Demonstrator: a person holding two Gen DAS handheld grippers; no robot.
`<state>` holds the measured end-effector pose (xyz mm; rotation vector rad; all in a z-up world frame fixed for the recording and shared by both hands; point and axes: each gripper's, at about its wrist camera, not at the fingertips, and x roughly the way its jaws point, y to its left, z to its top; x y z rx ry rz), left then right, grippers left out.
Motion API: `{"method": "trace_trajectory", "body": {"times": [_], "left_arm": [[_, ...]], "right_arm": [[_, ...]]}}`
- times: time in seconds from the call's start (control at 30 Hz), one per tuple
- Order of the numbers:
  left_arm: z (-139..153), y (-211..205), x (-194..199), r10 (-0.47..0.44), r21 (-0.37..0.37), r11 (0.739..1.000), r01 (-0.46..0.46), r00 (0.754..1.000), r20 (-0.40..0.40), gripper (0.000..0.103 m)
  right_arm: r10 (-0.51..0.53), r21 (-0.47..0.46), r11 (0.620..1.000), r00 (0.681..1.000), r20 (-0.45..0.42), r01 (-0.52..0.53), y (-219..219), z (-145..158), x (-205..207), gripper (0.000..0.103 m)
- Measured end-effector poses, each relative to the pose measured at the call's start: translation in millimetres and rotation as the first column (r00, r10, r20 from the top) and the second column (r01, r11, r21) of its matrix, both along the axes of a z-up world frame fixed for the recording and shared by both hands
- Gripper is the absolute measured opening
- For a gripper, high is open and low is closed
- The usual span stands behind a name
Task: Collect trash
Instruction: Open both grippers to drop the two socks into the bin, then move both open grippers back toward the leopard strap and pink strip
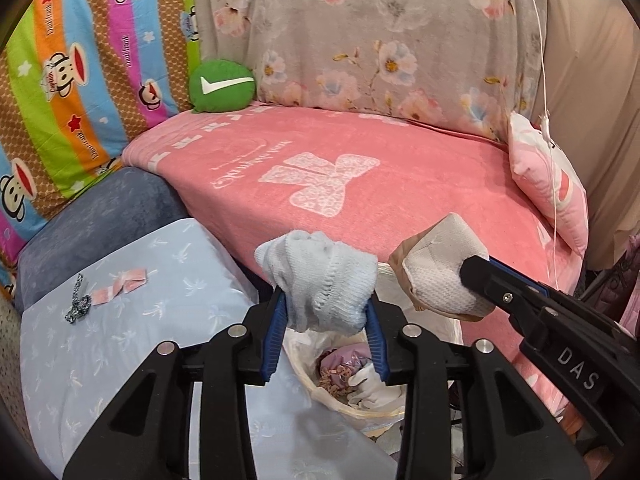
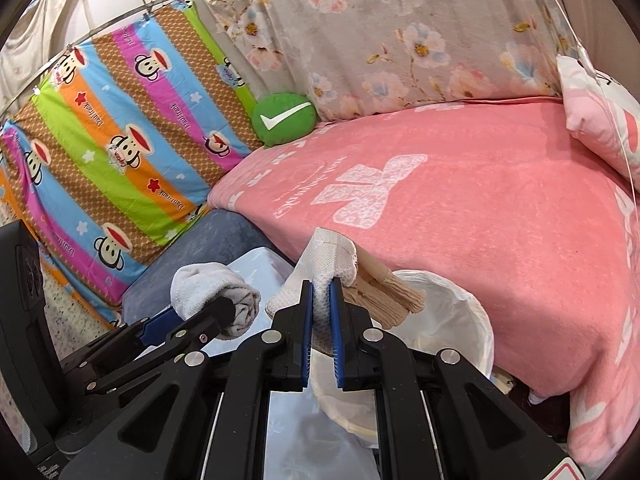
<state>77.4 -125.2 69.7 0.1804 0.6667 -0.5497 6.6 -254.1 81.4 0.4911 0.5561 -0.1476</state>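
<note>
A bed (image 1: 400, 184) under a pink blanket fills the corner, with floral and cartoon-print sheets hung behind it and a green cushion (image 1: 222, 86) at the back. Beside the bed is a pale blue surface (image 1: 120, 340), and between the two stands a lined bin (image 2: 460, 320).

The left gripper (image 1: 326, 316) carries a light blue sock (image 1: 320, 280) right above the bin's mouth; its jaws stand either side of the sock, and I cannot tell whether they truly press it. The right gripper (image 2: 322, 304) has its jaws clamped tight on a white and tan cloth bundle (image 2: 340, 268), hanging over the bin's near rim.

The bin already holds some crumpled scraps (image 1: 348, 376), so part of the job looks done. Both held pieces have yet to go in. On the blue surface a pink strip (image 1: 120, 284) and a small dark speckled scrap (image 1: 78, 300) lie close together, likely the next pickups.
</note>
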Motion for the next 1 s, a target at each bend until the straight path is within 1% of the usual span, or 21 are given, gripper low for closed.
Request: {"method": "trace_trajectory", "body": {"times": [0.1,0.2,0.27,0.33,0.37,0.4,0.43,0.63,1.0], "left_arm": [[-1.1,-8.7,0.4,-0.015,0.005,1.0,0.015,1.0,0.003,0.039],[-0.5,-15.3,1.8,-0.025,0.005,1.0,0.024,1.0,0.01,0.044],[0.5,-19.6,2.6,-0.032,0.005,0.999,0.032,0.999,0.018,0.051],[2.2,-21.3,3.2,-0.033,0.001,0.999,0.033,0.999,0.033,0.066],[3.4,-21.5,3.5,-0.031,-0.002,0.999,0.032,0.999,0.044,0.07],[4.5,-21.5,3.5,-0.03,-0.002,1.0,0.03,0.998,0.053,0.071],[5.0,-21.2,4.3,-0.028,-0.001,1.0,0.028,0.998,0.057,0.074],[-0.1,-14.7,13.3,0.006,0.004,1.0,-0.006,0.999,0.045,0.075],[-1.9,0.3,18.7,0.043,-0.009,0.999,-0.042,0.999,0.029,0.075]], "right_arm": [[-0.012,0.004,1.0,1.0,-0.005,0.012,-7.7,-4.7,-1.6,0.008],[-0.021,0.008,1.0,1.0,-0.011,0.021,-14.0,-8.5,-0.7,0.008],[-0.028,0.007,1.0,0.999,-0.017,0.028,-18.3,-11.4,1.3,0.008],[-0.035,0.011,0.999,0.999,-0.024,0.036,-22.8,-14.7,4.1,0.01],[-0.039,0.011,0.999,0.999,-0.026,0.039,-24.1,-16.0,5.1,0.011],[-0.041,0.012,0.999,0.999,-0.027,0.041,-24.6,-16.6,5.2,0.013],[-0.044,0.016,0.999,0.999,-0.029,0.045,-25.9,-17.5,6.4,0.014],[-0.04,0.02,0.999,0.999,-0.035,0.041,-26.3,-20.3,10.0,0.014],[-0.003,0.002,1.0,0.999,-0.045,0.003,-8.3,-19.6,16.2,0.014]]}}
